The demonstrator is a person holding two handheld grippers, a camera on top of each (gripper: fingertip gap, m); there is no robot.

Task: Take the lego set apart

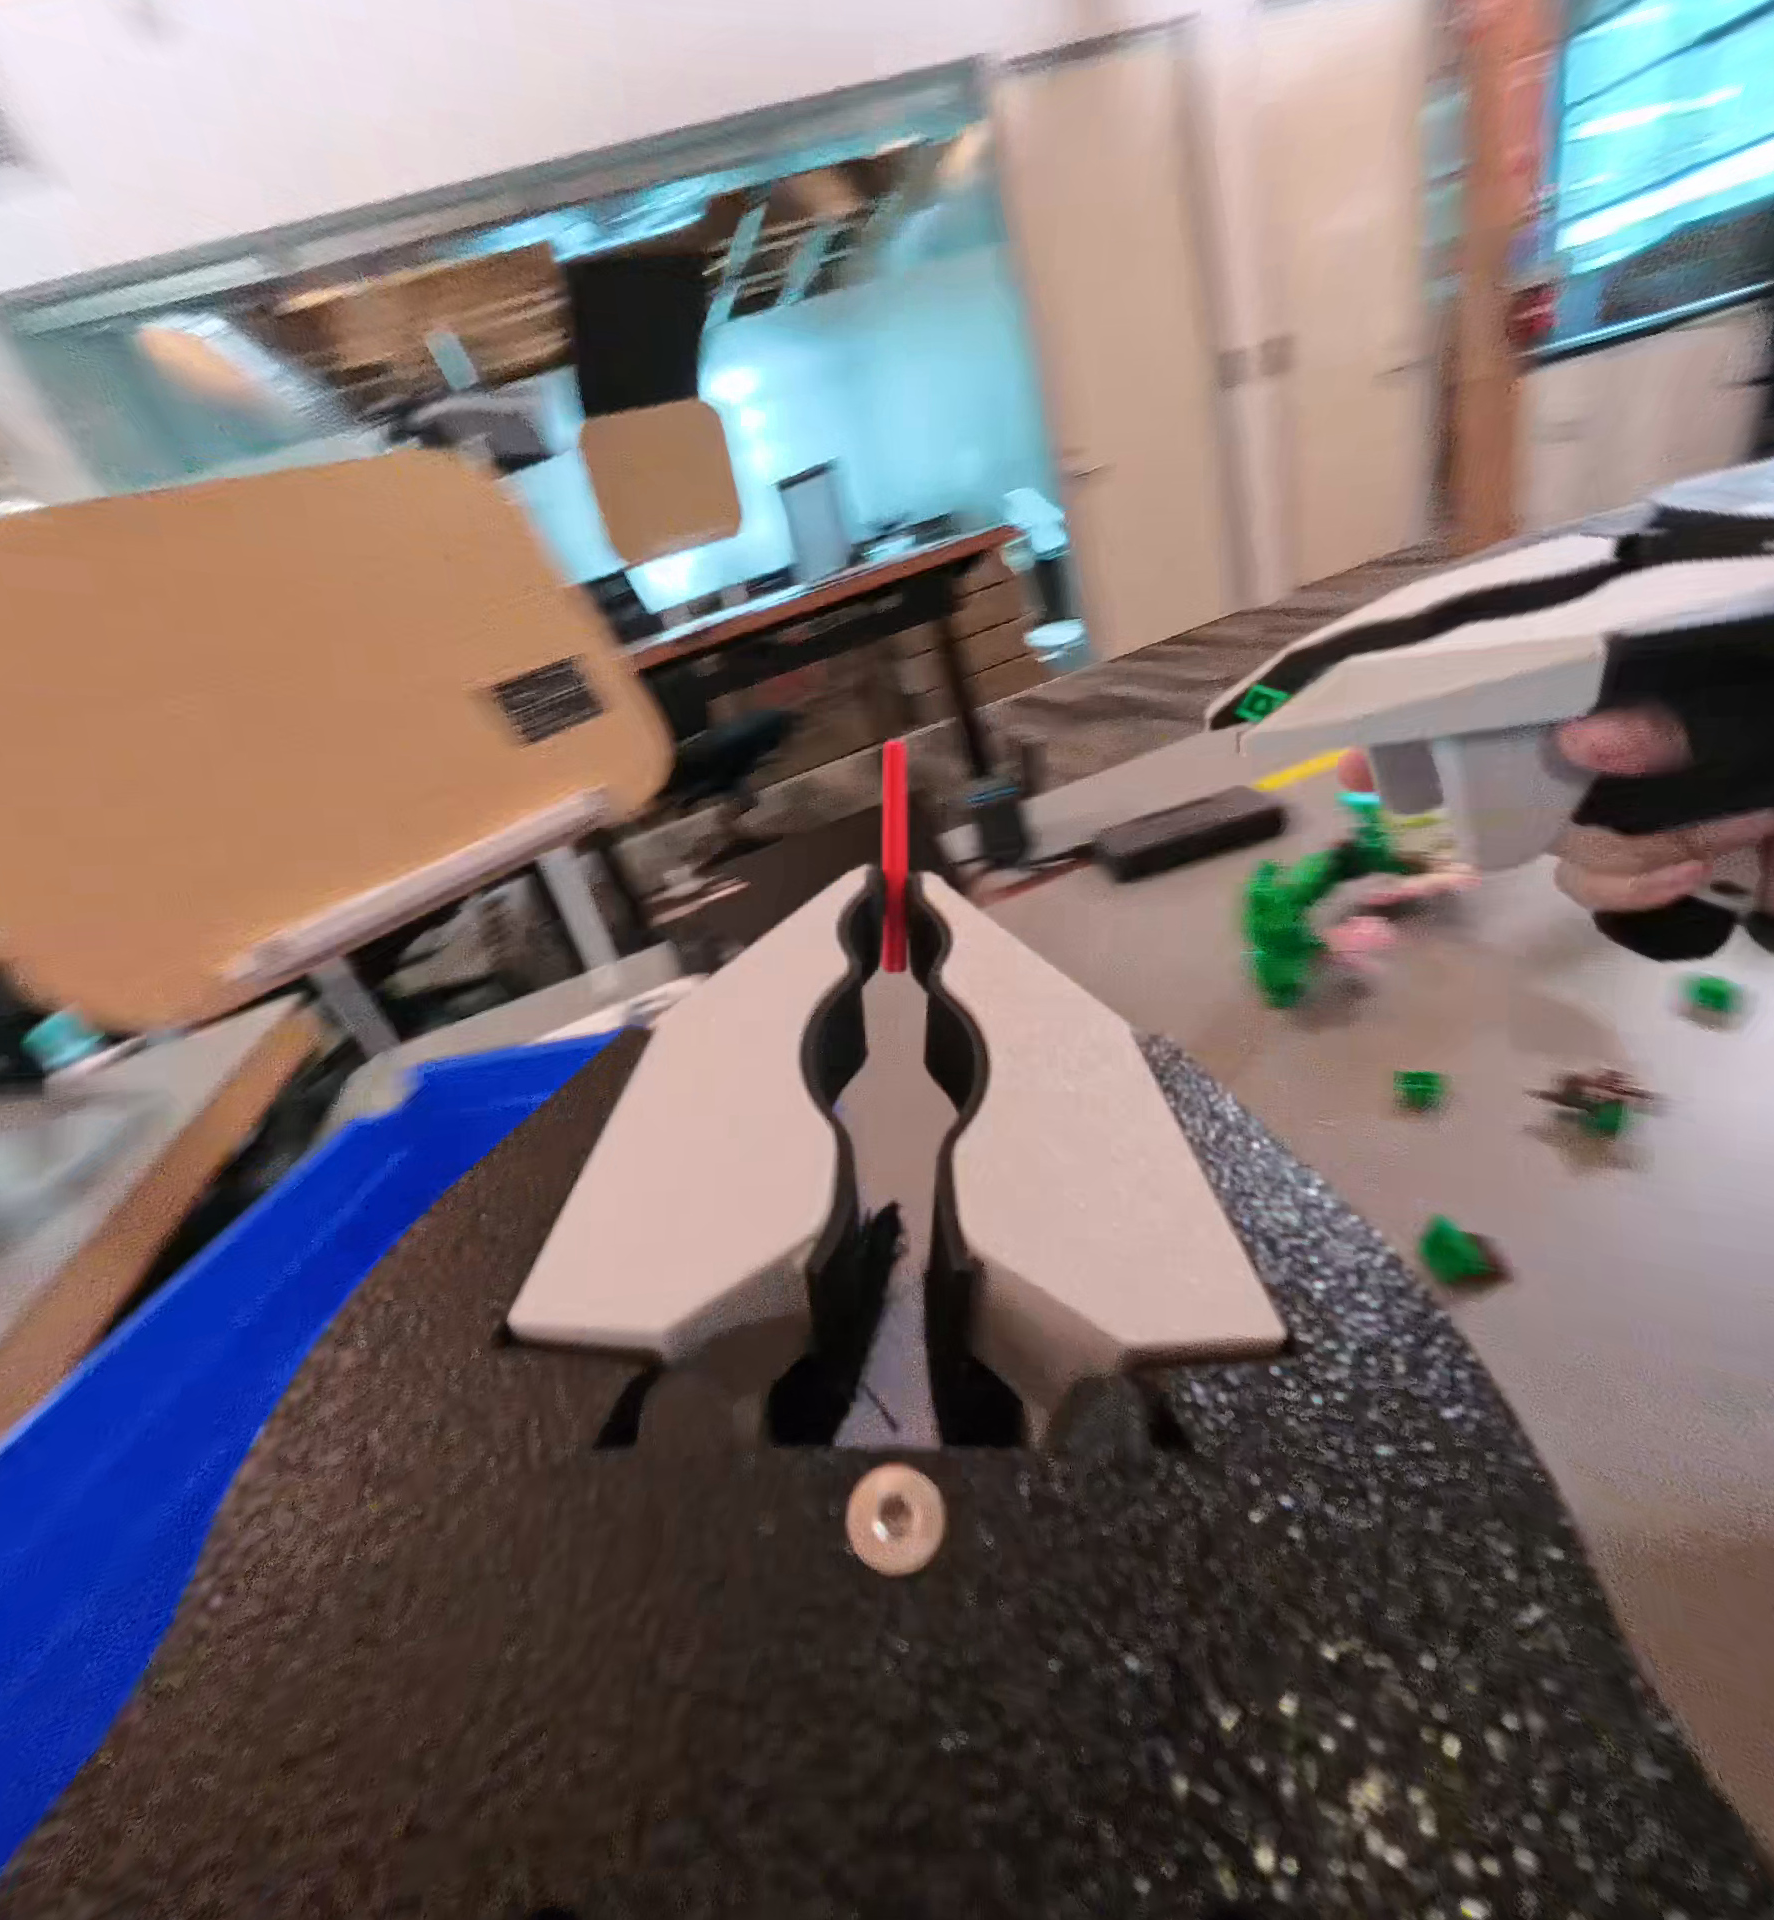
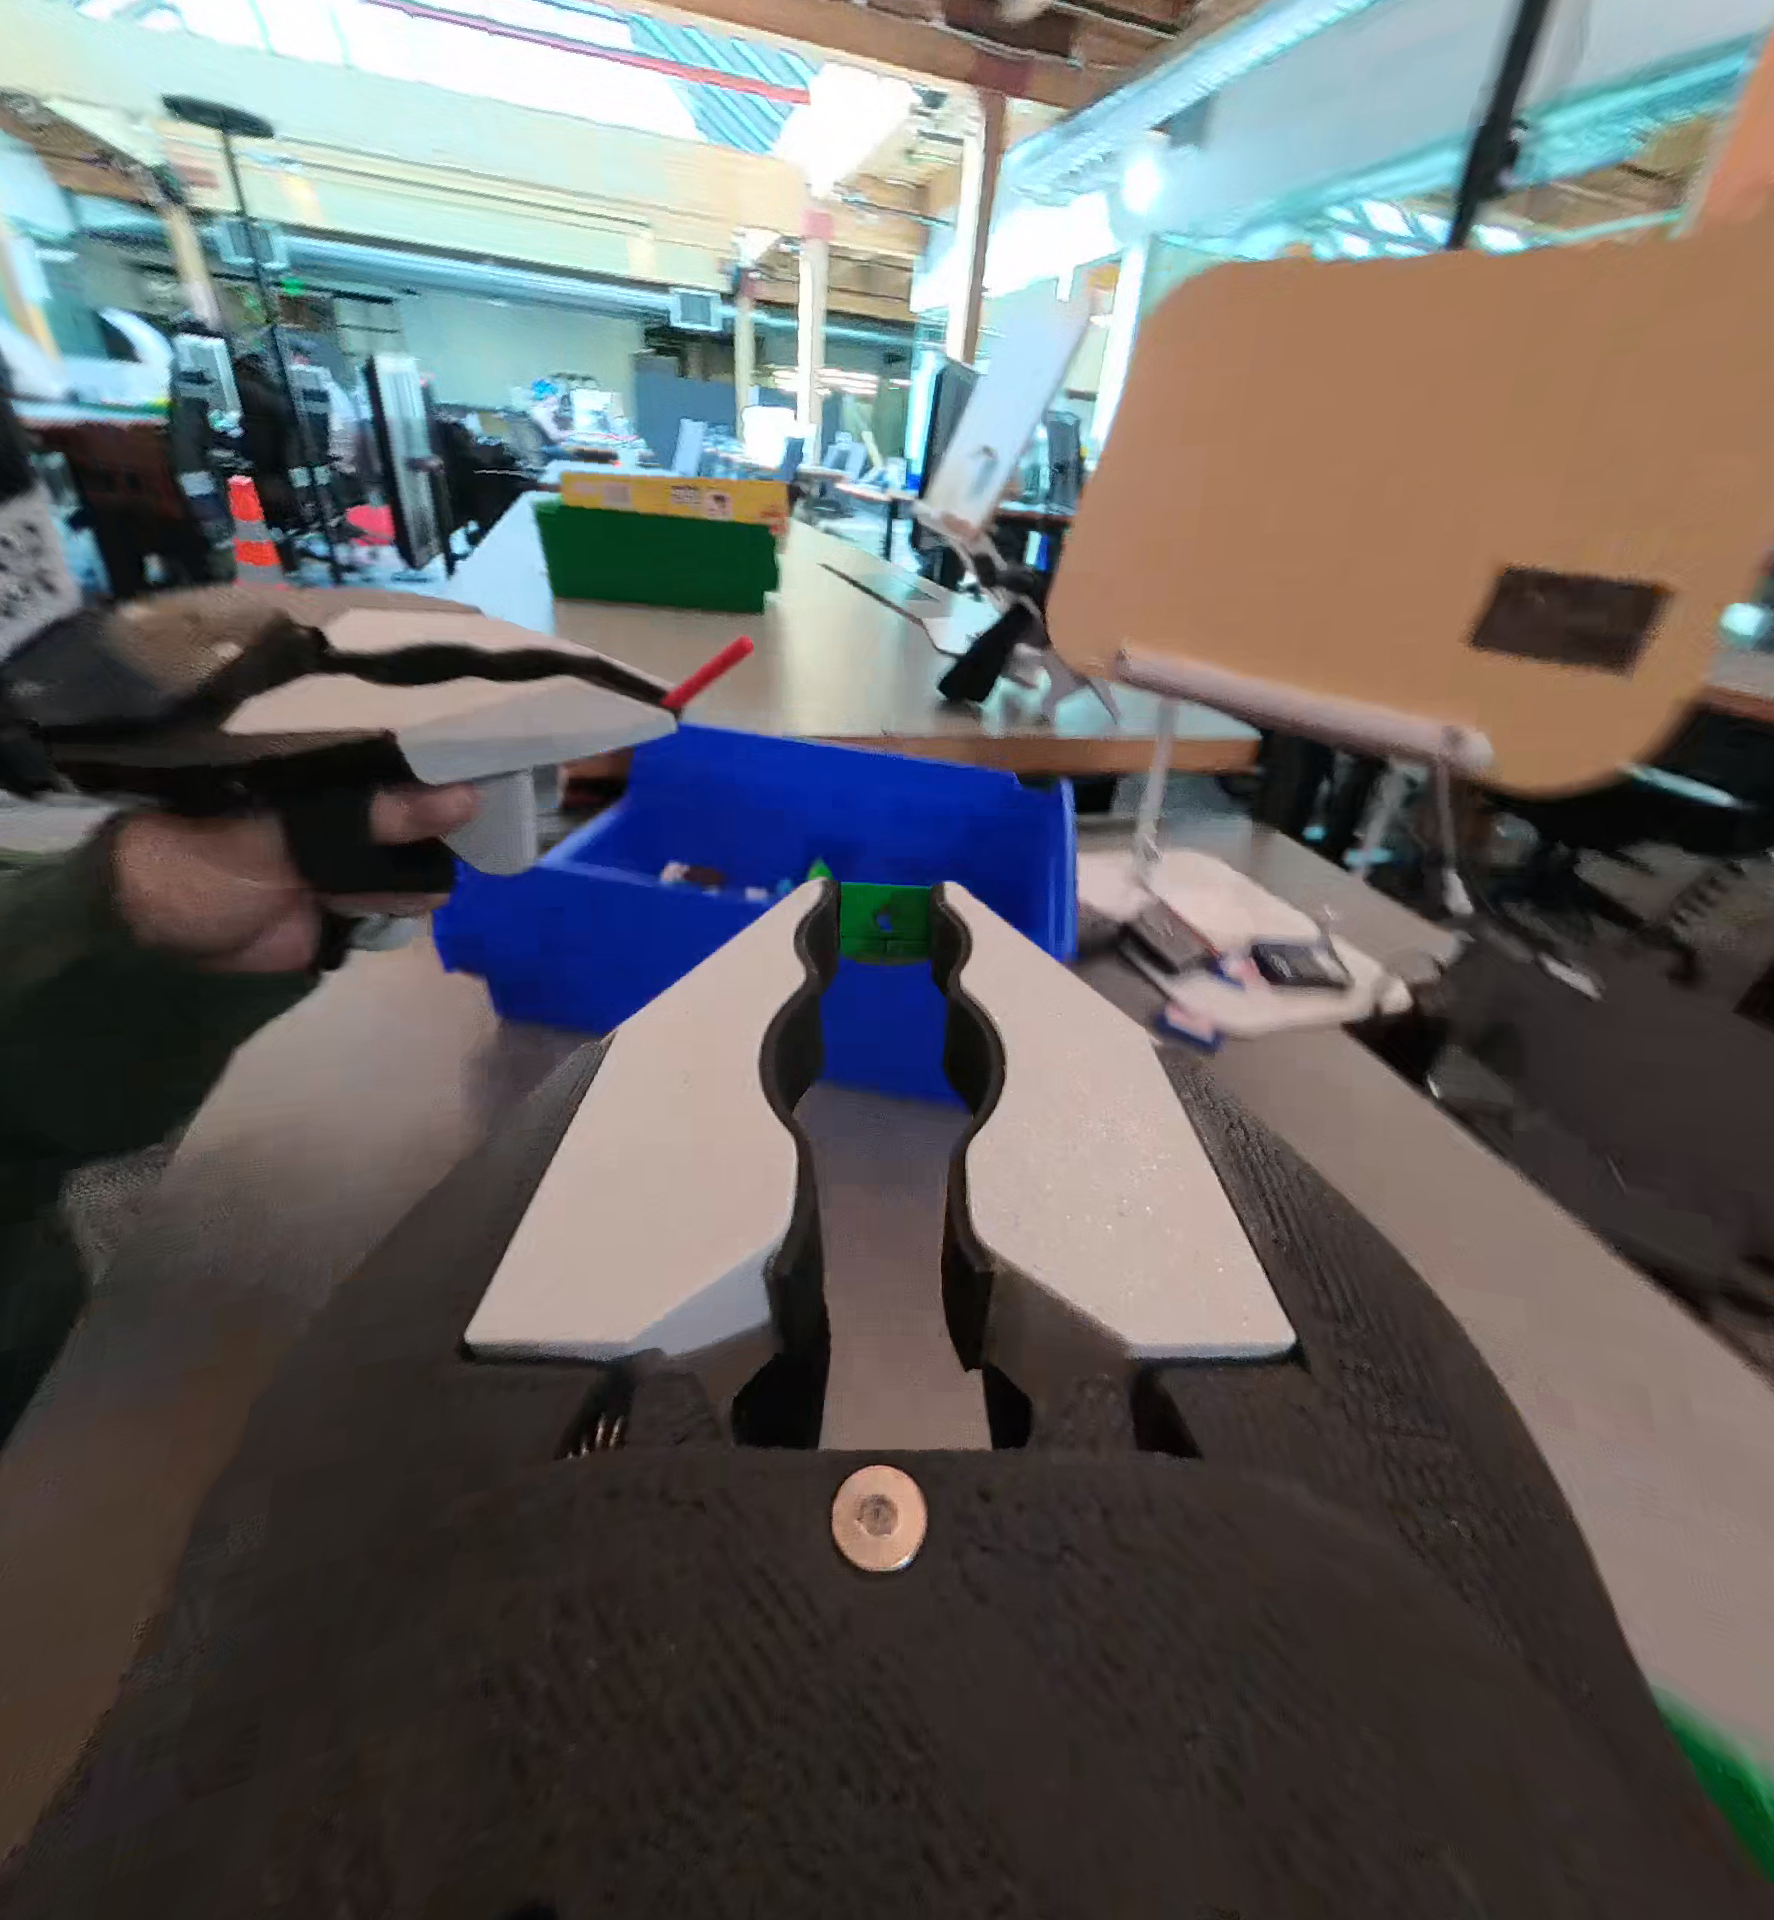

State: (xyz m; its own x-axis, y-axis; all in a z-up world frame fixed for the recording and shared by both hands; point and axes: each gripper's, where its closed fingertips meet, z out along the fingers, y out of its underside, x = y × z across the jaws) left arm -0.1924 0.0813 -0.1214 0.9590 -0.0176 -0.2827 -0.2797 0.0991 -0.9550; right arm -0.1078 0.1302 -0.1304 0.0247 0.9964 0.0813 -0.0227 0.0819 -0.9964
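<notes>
My left gripper [image 1: 893,894] is shut on a thin red lego rod [image 1: 894,831] that sticks up past the fingertips; the rod also shows in the right wrist view [image 2: 711,665], held above the near left corner of the blue bin [image 2: 758,935]. My right gripper [image 2: 883,914] is shut on a small green lego piece [image 2: 883,920] and holds it in front of the bin; it also shows in the left wrist view [image 1: 1247,717]. A green lego model [image 1: 1298,914] stands on the grey table with loose green pieces [image 1: 1454,1252] scattered near it.
The blue bin [image 1: 239,1299] holds several small lego parts. A green bin [image 2: 654,556] stands farther back on the table. A black power brick [image 1: 1189,831] lies behind the model. A white stand [image 2: 1226,935] with papers sits right of the blue bin. My right fingertips sit around 9 centimetres from my left ones.
</notes>
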